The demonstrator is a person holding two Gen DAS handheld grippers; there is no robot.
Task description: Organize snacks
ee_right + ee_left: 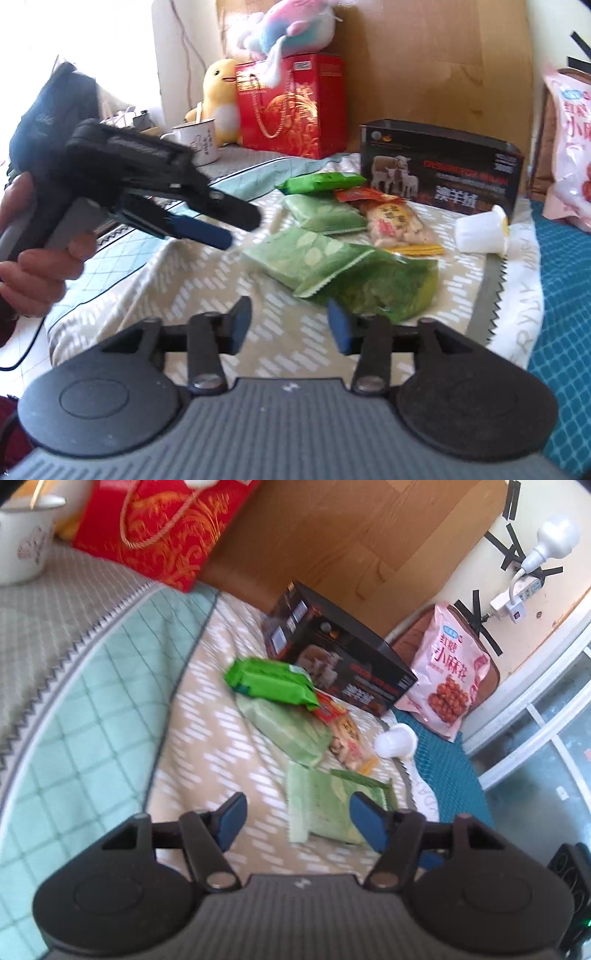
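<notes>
**Both grippers empty over the snack pile, next packet not yet taken**

Nearest the right wrist camera, the right gripper point(290, 323) stands with its blue pads apart and nothing between them, poised over patterned beige bedding point(207, 295). Just ahead of its right pad lies a translucent bright green crinkled bag point(391, 291), partly under a pale green pillow-shaped packet with a serrated edge point(310, 262). Beyond them lie a second pale green packet point(325, 216), a clear bag of pale biscuits with an orange and red label point(397, 225), a bright green flat wrapper point(321, 182) and a small white plastic cup tipped on its side point(480, 234).

A hand point(33, 251) holds the left gripper point(297, 821), which also stands open and empty; in its own view the nearest pale green packet sits between the pads' line of sight but untouched, as far as the blur allows.

I judge the step to be a reach between placements, the snacks loosely gathered beside the black rectangular carton printed with sheep point(443, 170). The next move calls for lowering onto one thin, slippery packet and pinching a crimped edge without dragging its neighbours.

Room is open on the left over the mint quilted cover point(85, 701). On the right the bedding ends at a zigzag hem against teal fabric point(565, 295), the cup lies close to it, and the carton and a tall pink snack bag point(448, 679) close off the far side.
</notes>
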